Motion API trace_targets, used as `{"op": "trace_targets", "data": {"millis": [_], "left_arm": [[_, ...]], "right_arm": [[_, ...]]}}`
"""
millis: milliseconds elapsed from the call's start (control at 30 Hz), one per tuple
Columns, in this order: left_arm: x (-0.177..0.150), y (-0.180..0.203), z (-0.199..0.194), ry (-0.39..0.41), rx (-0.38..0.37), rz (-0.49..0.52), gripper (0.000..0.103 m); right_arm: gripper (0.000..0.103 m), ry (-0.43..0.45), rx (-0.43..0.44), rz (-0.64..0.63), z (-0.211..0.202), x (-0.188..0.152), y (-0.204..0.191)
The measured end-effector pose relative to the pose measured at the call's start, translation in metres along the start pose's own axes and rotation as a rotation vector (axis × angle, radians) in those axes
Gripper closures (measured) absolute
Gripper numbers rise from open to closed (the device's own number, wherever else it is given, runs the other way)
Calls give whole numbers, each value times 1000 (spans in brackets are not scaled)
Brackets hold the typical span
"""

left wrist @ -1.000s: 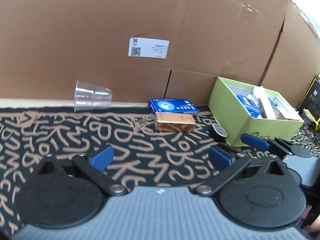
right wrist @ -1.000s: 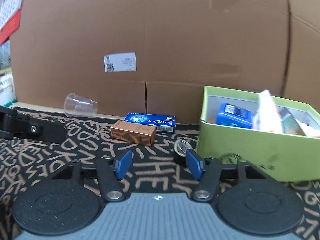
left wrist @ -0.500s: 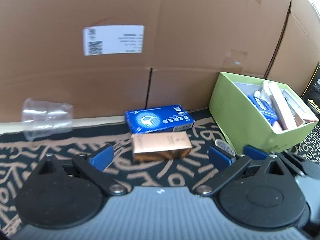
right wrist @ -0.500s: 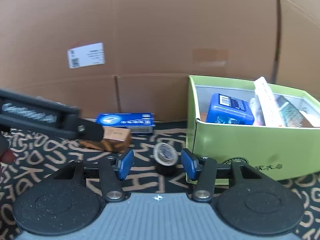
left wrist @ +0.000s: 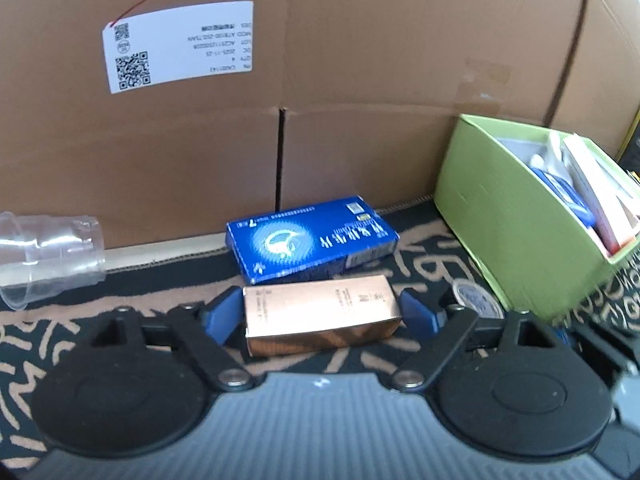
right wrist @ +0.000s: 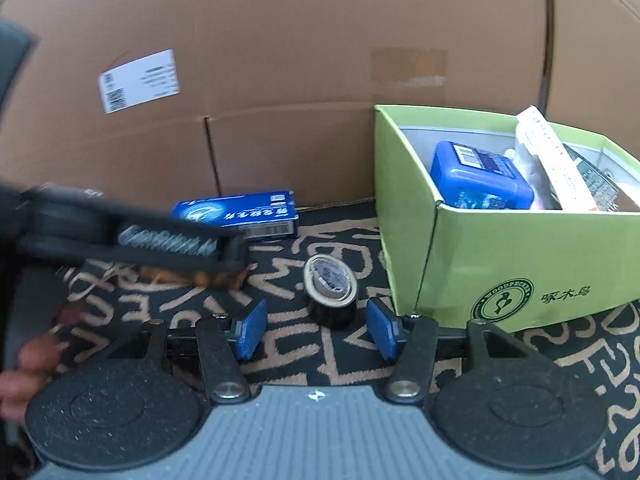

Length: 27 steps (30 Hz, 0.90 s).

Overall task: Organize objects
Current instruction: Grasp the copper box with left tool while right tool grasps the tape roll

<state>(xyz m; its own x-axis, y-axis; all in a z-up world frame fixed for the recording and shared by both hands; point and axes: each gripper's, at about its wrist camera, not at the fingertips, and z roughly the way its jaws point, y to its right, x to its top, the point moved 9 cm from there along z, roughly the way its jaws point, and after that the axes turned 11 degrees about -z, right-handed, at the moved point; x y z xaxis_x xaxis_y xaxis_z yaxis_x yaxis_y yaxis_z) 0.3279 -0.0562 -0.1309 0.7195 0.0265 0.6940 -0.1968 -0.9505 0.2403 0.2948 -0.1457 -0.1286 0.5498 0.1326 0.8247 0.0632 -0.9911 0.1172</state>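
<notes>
A copper-coloured box (left wrist: 320,312) lies on the patterned cloth between the fingers of my left gripper (left wrist: 322,314); the blue pads stand at its two ends, jaws open around it. A blue box (left wrist: 310,238) lies just behind it. A small black tape roll (right wrist: 330,294) stands in front of my right gripper (right wrist: 316,330), which is open, with the roll just ahead of the gap between the pads. A green box (right wrist: 520,256) holding several items stands to the right. The left gripper's body (right wrist: 132,240) crosses the right wrist view and hides most of the copper box.
A clear plastic cup (left wrist: 48,252) lies on its side at the far left by the cardboard wall (left wrist: 320,80). The green box (left wrist: 520,232) is close on the right of the left gripper. The tape roll (left wrist: 476,300) sits beside that box.
My left gripper moved forward until its pads flank the copper box. My right gripper moved forward toward the tape roll.
</notes>
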Motion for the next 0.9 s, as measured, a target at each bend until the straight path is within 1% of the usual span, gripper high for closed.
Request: {"op": "trace_targets", "data": {"millis": [100,133,167,200,267,400,500,567,633,667,733,800,900], "left_arm": [[-8,-4,-13,-8,-14,23,18],[-10,-7,-19,-7,-19,13,18],[-11,-9,-24,-17,-25,1,18],[-12,-13,-29,-28,-28,-21,18],[-17,-20,-38,-42,-35,-32,18],[-34,-30,-62,-36,1,22,18],[-56,-36,-77,-57,-2,38,17],[-73,-37,-87,-88,-7,39,16],[-84,-37,-101,-89,-21,19,8],[-88,-37,-109,-88,-27,2,6],[-94,-34,-123,-86,-52,-41,5],[-93,-30,-127,-72,-69,-71,5],[-80,-27,-123,-32,-52,-113,6]], "right_arm": [[49,-16,-6,-3,5,3,1],[68,-7,-13,-16,3,5,-1],[70,5,-7,-22,-1,7,-1],[70,11,3,-24,-4,7,-3],[70,16,20,-34,-12,5,-5],[70,19,77,-34,-38,-9,-8],[70,31,103,-42,-66,-25,-4],[70,32,120,-42,-84,-37,-1],[70,32,128,-47,-103,-50,2],[70,30,135,-48,-111,-55,4],[70,35,142,-49,-125,-65,5],[69,34,132,-58,-131,-69,4],[69,47,139,-45,-135,-70,3]]}}
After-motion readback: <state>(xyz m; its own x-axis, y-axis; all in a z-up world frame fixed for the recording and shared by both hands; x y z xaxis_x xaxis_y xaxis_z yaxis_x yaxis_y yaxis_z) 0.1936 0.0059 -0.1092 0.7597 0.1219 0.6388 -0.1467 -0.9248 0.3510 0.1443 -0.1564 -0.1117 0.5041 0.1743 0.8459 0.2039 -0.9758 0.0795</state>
